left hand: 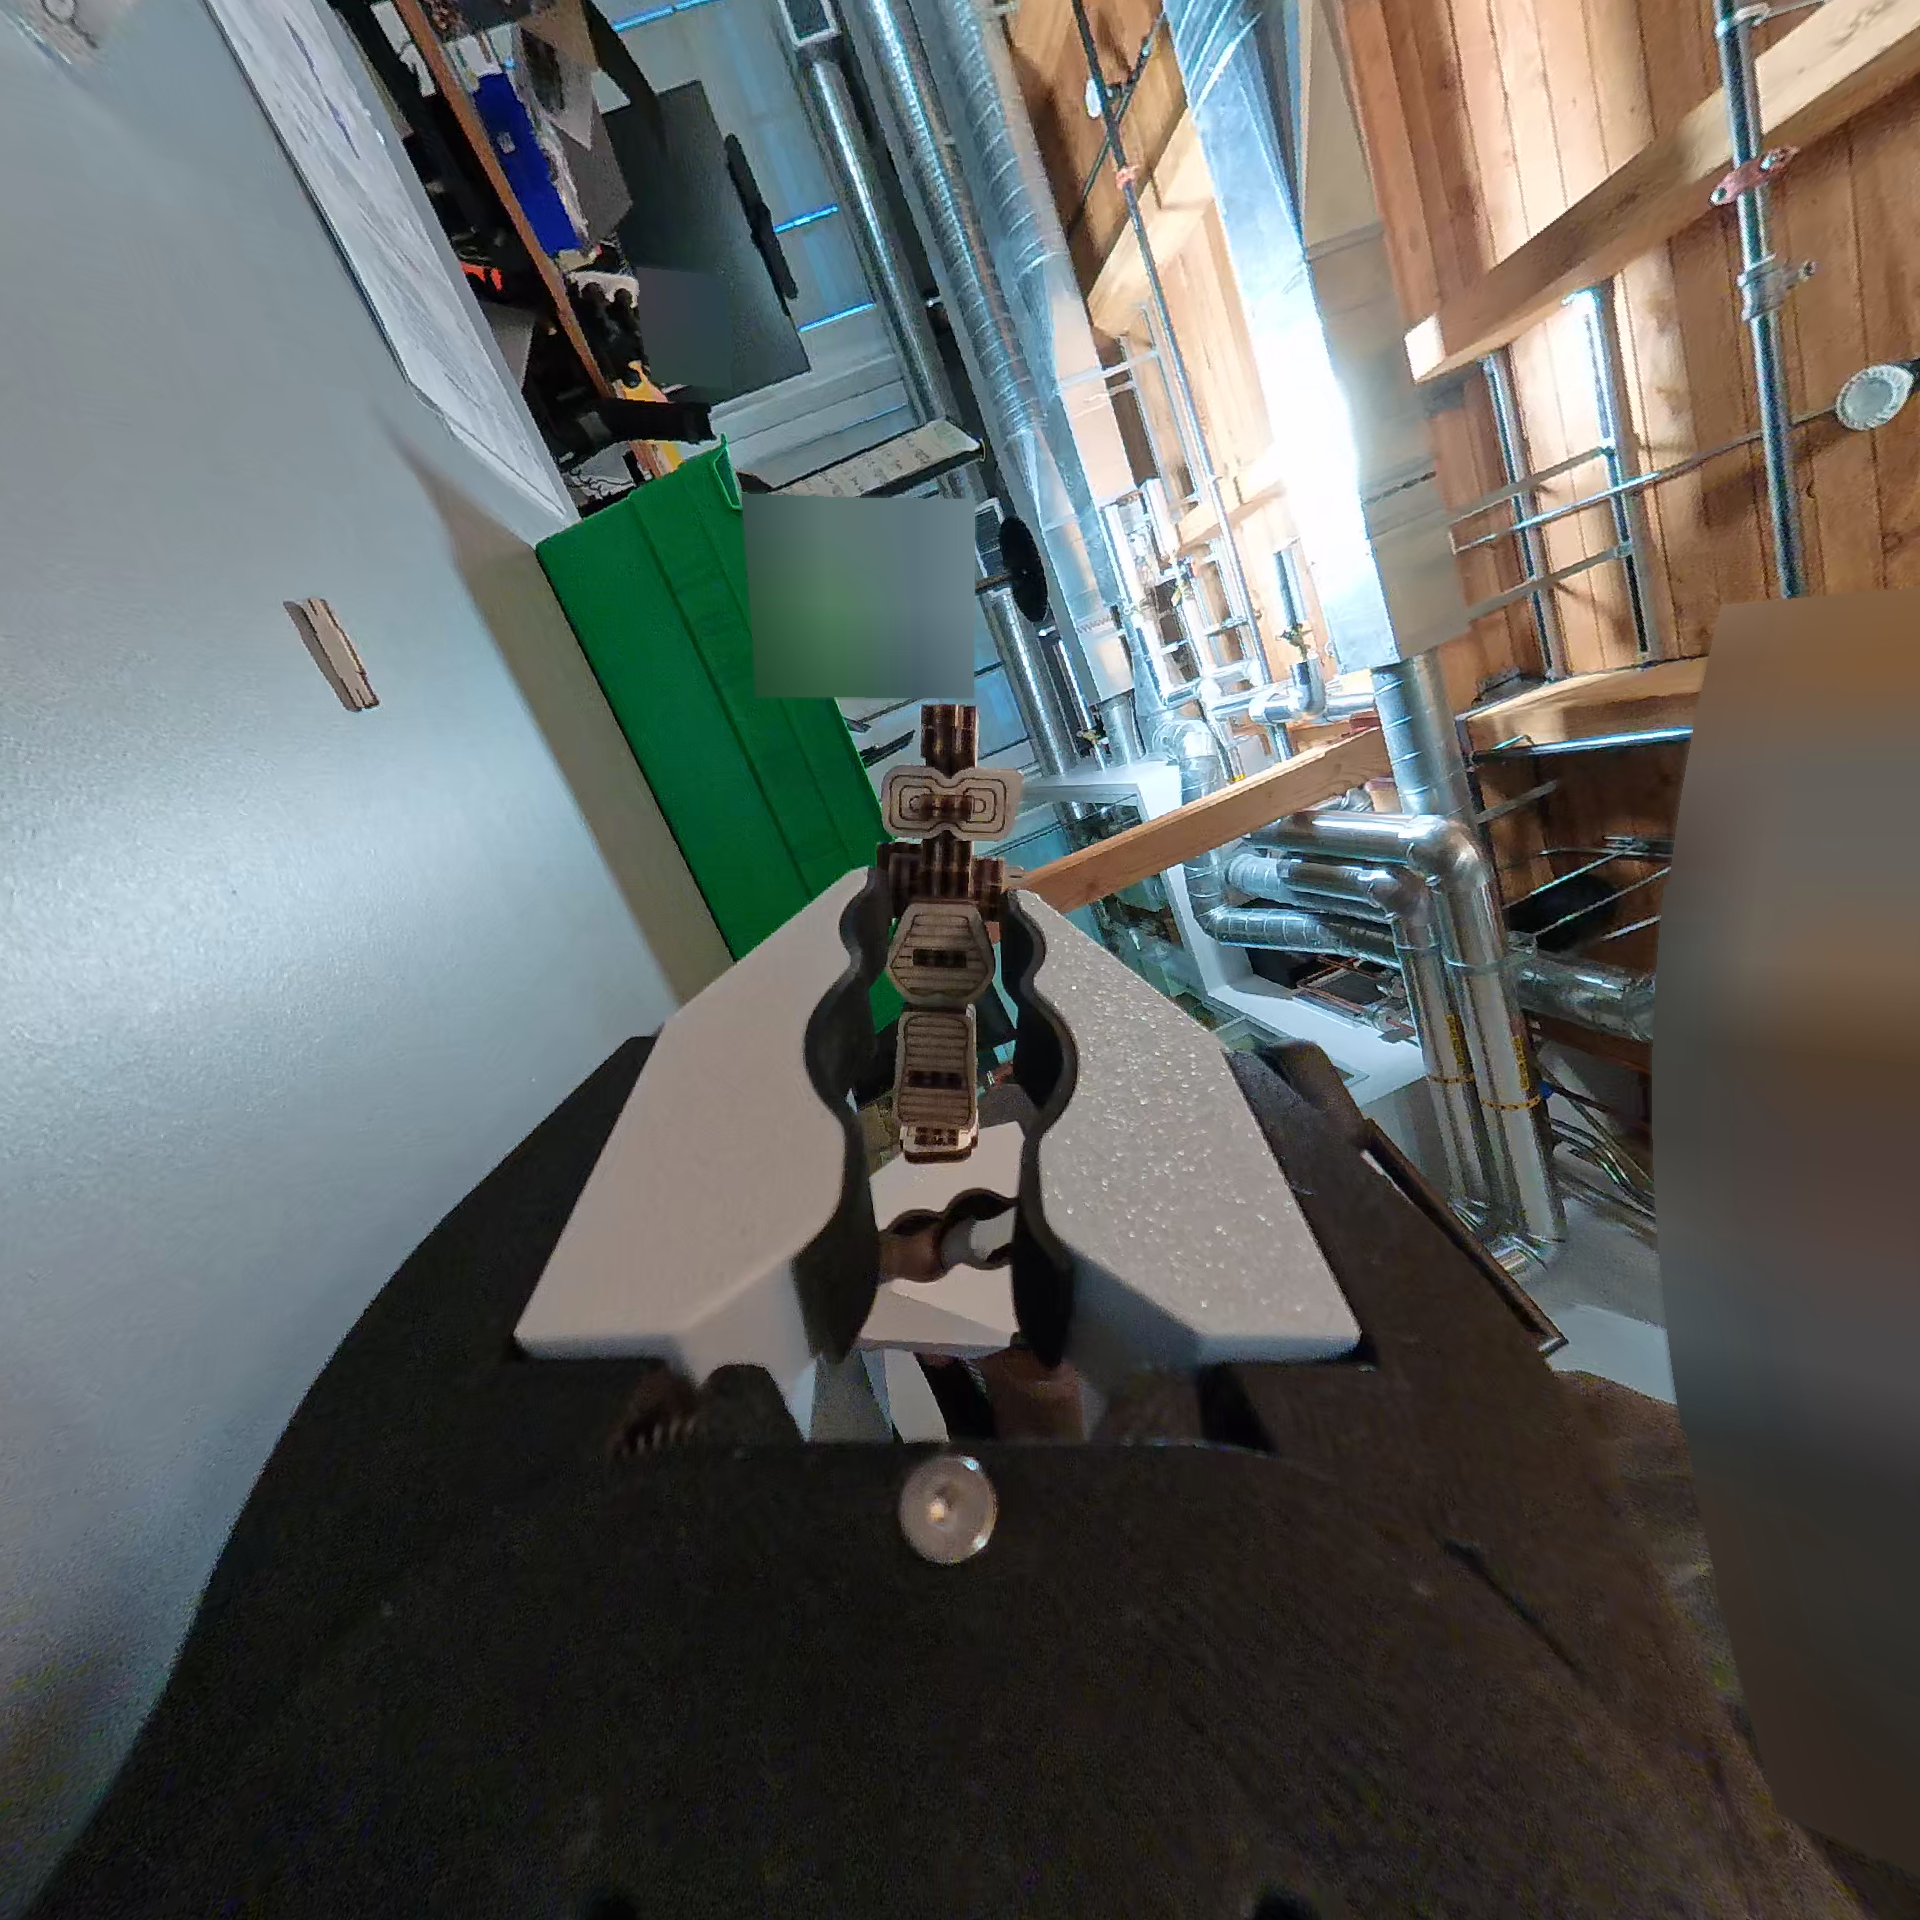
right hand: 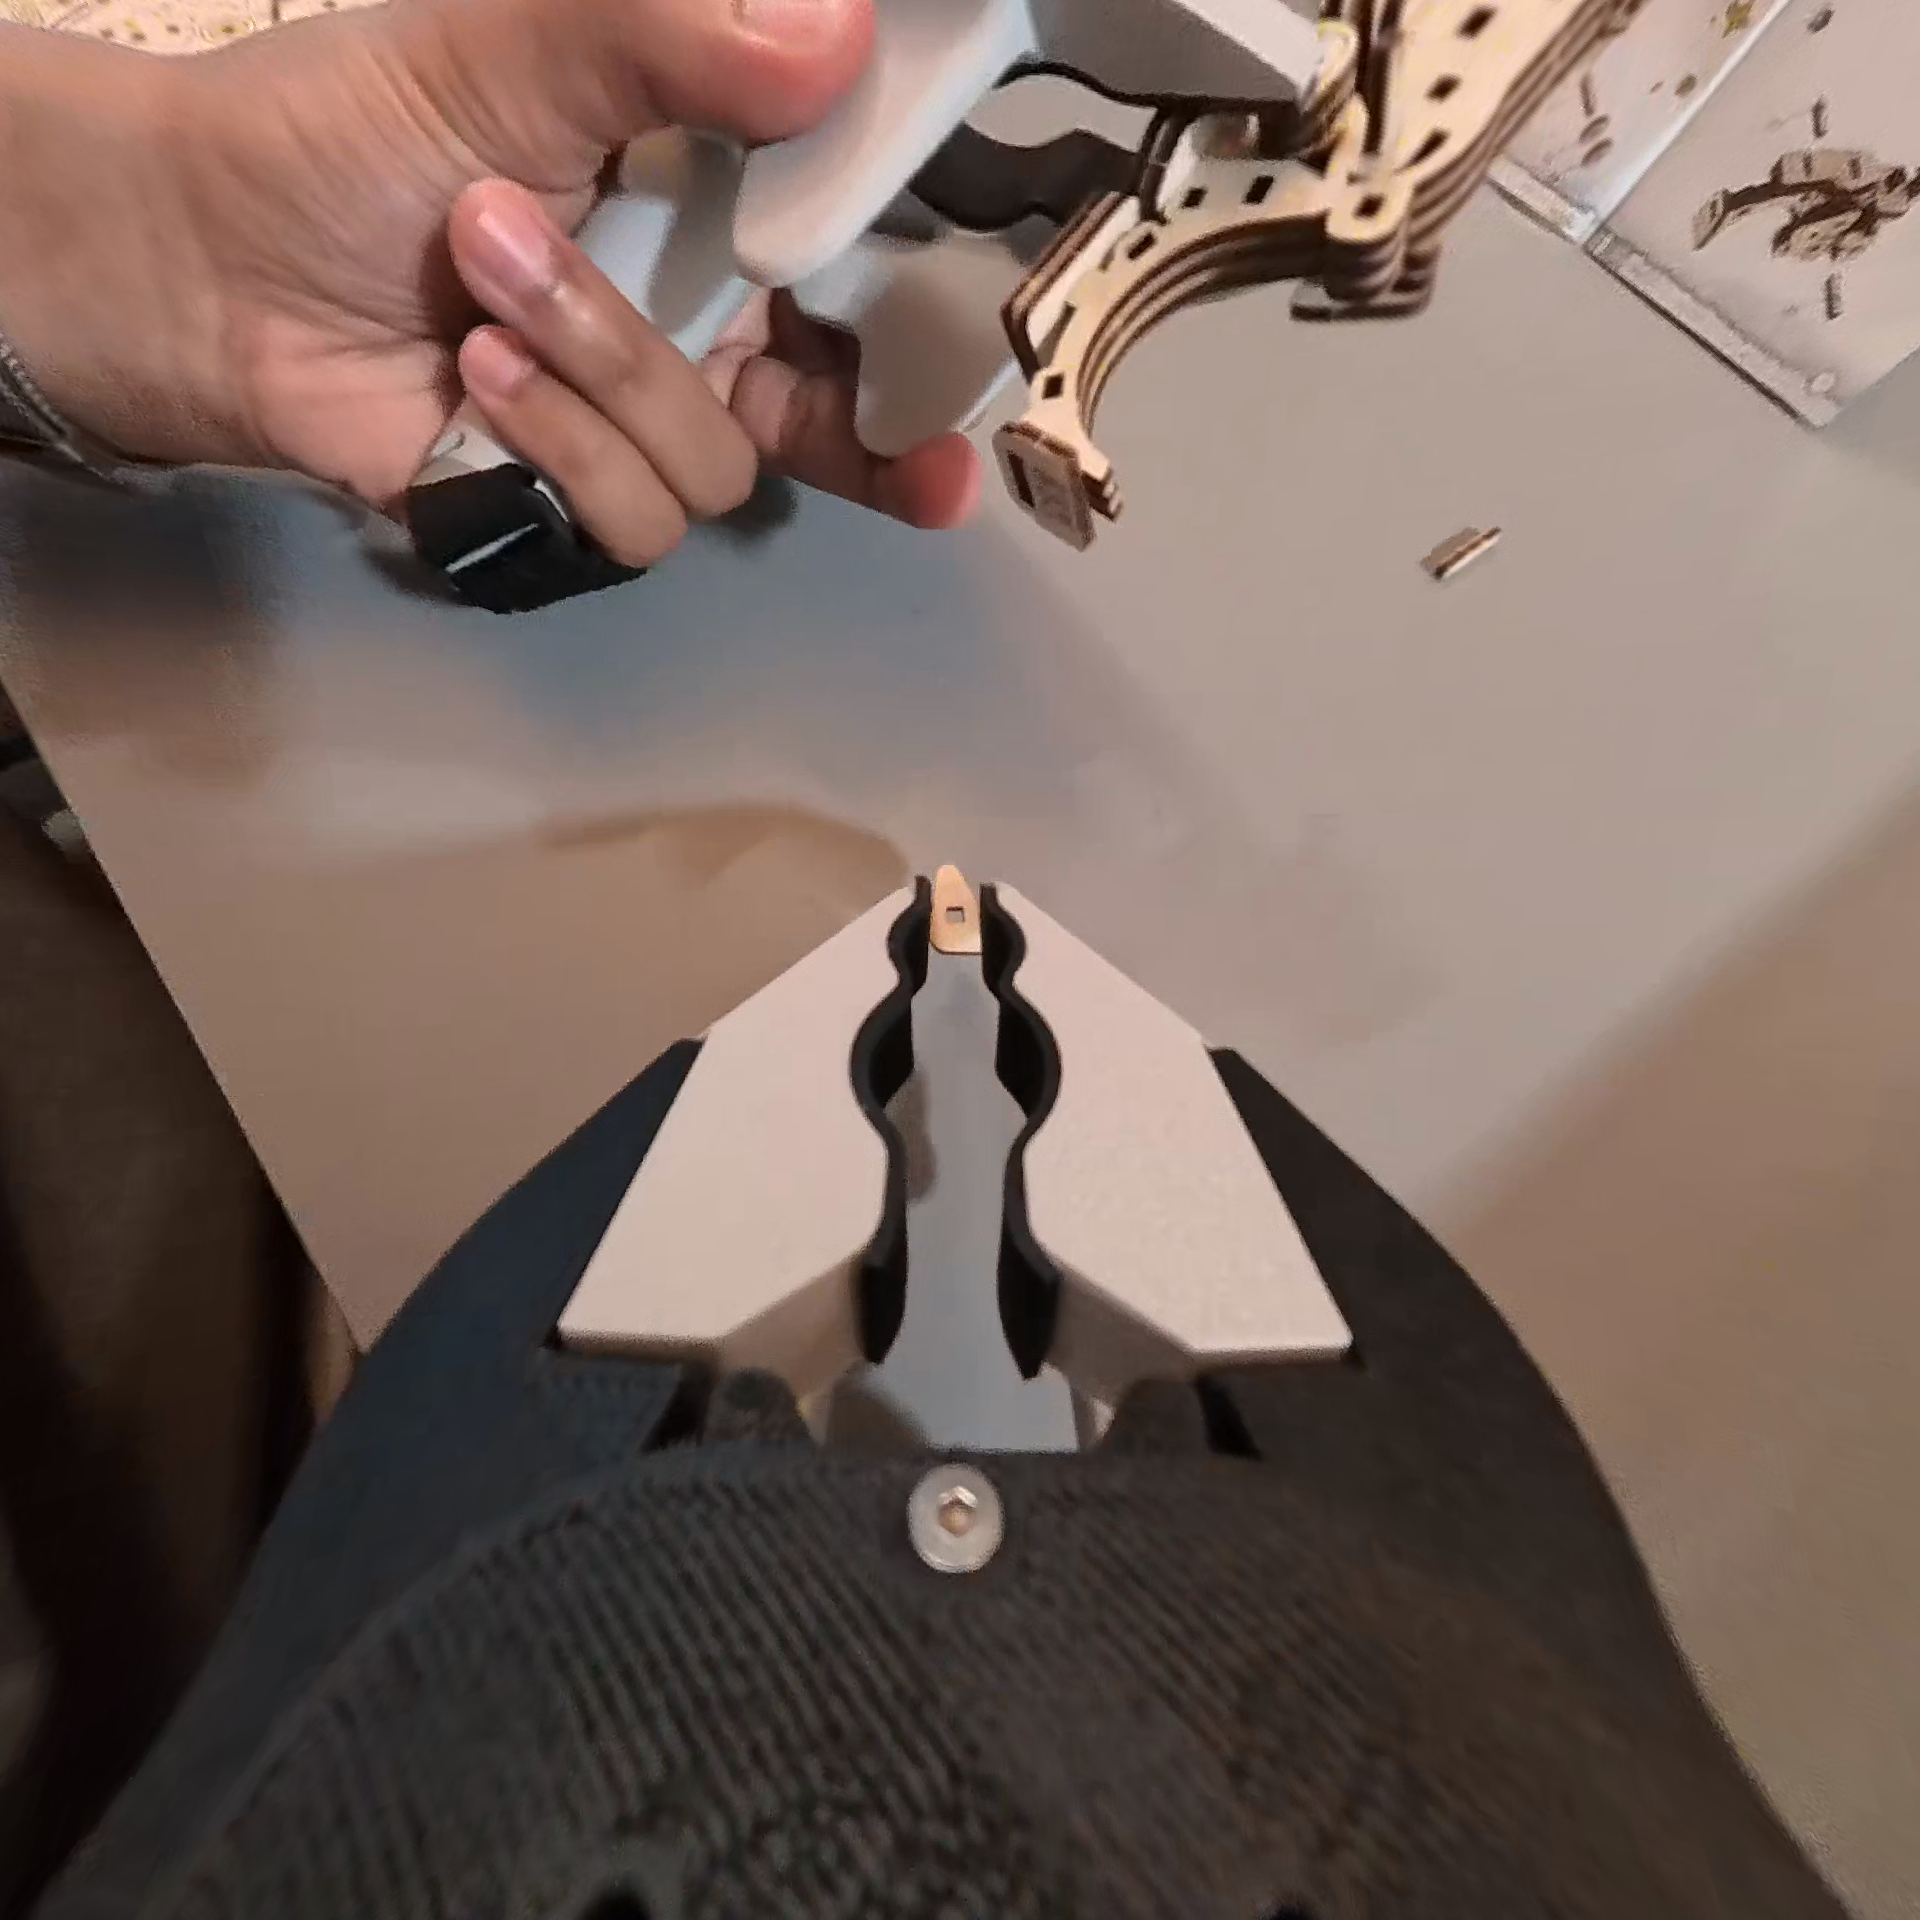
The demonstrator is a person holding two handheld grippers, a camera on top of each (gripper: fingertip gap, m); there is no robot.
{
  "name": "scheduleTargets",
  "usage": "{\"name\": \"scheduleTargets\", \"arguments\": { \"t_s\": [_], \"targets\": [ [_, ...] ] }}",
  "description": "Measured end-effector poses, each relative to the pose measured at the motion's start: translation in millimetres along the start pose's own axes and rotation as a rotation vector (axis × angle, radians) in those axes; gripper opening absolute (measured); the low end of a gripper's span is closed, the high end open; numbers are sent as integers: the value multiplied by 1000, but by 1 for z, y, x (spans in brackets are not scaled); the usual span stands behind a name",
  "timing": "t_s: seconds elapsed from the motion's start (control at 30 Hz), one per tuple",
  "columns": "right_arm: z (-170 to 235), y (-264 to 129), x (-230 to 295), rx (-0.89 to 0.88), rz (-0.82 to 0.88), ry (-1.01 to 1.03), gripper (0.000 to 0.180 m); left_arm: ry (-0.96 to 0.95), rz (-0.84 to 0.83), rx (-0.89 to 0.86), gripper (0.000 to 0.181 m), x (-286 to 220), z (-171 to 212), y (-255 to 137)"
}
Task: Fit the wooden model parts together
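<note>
My left gripper (left hand: 940, 904) is shut on a layered wooden model (left hand: 940, 977), seen end-on, and holds it up in the air, tilted. The same model (right hand: 1226, 249) shows in the right wrist view at the top, a curved stack of plywood layers with small slots, held by the other gripper in a person's hand (right hand: 436, 239). My right gripper (right hand: 954, 914) is shut on a small pointed wooden piece (right hand: 952, 918) with a square hole, low over the grey table (right hand: 1351, 790), below the model. A small loose wooden piece (right hand: 1460, 551) lies on the table; it also shows in the left wrist view (left hand: 332, 655).
A green crate (left hand: 686, 717) stands at the table's far edge. A white board (right hand: 1756, 208) with wooden scraps lies at the top right of the right wrist view. Pipes and wooden wall panels fill the background in the left wrist view. The grippers' ends are close to 12 cm from one another.
</note>
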State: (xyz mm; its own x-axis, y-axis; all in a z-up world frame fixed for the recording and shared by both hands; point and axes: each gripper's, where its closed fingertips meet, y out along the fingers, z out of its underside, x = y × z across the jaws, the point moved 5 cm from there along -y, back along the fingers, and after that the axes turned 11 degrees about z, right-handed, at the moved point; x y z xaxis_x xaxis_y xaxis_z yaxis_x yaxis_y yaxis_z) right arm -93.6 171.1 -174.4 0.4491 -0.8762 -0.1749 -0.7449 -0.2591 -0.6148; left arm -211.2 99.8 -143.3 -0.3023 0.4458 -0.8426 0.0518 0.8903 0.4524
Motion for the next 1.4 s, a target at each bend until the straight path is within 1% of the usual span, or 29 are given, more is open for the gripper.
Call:
{"name": "scheduleTargets", "arguments": {
  "t_s": [0.13,0.47,0.73,0.97,1.4],
  "targets": [
    [1,1,-4,2,-6,-2,8,3,3,-6,18,-1,0,-1],
    [-9,-4,-5,-83,-39,29,8,16,-4,19,17,-1,4,0],
    [-20,-6,-3,-156,-108,66,8,17,5,10,18,-4,5,-3],
    [-24,-1,1,-163,-122,33,8,15,4,4,18,-5,5,-4],
    [-28,-2,-1,-194,-160,83,7,10,3,-3,18,-4,5,-5]
  ]
}}
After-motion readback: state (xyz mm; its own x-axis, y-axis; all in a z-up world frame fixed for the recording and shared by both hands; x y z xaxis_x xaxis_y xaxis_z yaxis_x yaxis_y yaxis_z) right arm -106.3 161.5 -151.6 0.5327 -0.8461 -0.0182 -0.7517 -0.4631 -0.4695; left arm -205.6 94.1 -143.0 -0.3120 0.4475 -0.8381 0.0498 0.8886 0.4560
